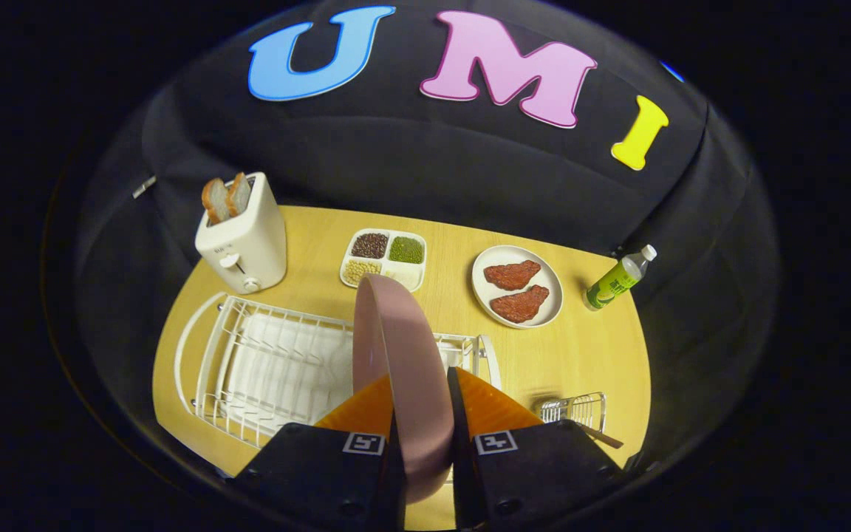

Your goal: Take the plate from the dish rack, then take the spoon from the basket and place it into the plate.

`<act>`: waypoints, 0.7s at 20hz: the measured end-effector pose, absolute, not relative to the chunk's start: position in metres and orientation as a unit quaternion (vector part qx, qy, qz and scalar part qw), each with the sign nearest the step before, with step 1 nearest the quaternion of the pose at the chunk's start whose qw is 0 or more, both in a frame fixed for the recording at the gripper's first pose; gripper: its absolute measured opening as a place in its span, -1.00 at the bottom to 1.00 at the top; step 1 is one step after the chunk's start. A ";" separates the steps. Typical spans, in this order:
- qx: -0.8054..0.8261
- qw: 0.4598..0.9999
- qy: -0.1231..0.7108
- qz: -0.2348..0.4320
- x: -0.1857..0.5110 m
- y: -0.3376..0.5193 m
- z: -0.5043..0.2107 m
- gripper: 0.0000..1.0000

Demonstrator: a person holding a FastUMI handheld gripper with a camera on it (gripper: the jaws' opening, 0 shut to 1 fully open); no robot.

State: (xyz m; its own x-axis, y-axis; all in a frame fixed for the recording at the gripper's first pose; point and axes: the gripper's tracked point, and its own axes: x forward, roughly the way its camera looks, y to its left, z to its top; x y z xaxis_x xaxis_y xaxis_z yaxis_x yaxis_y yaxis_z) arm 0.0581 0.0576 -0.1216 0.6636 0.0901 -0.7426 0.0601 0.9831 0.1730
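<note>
A dusky pink plate [396,347] stands on edge between my fingers, and my gripper [419,403] is shut on its rim. The plate hangs above the white wire dish rack [263,369], which lies on the wooden table to the left of the fingers. A small wire basket [577,410] sits just right of the fingers, and a brown handle [606,440] pokes out of it toward the table's edge; the spoon's bowl is hidden.
Beyond the rack stands a cream toaster [244,240] with two bread slices. Farther back are a divided tray of beans [385,258], a white plate with two meat pieces [518,287] and a green-labelled bottle [617,279]. Bare table [580,355] lies ahead of the basket.
</note>
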 end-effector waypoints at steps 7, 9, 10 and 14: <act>0.265 0.882 0.378 0.089 0.002 0.047 -0.089 -0.42; 0.292 0.873 0.373 0.112 -0.021 0.043 -0.089 -0.41; 0.299 0.871 0.372 0.119 -0.033 0.039 -0.092 -0.42; 0.326 0.851 0.392 0.126 -0.088 0.027 -0.122 -0.42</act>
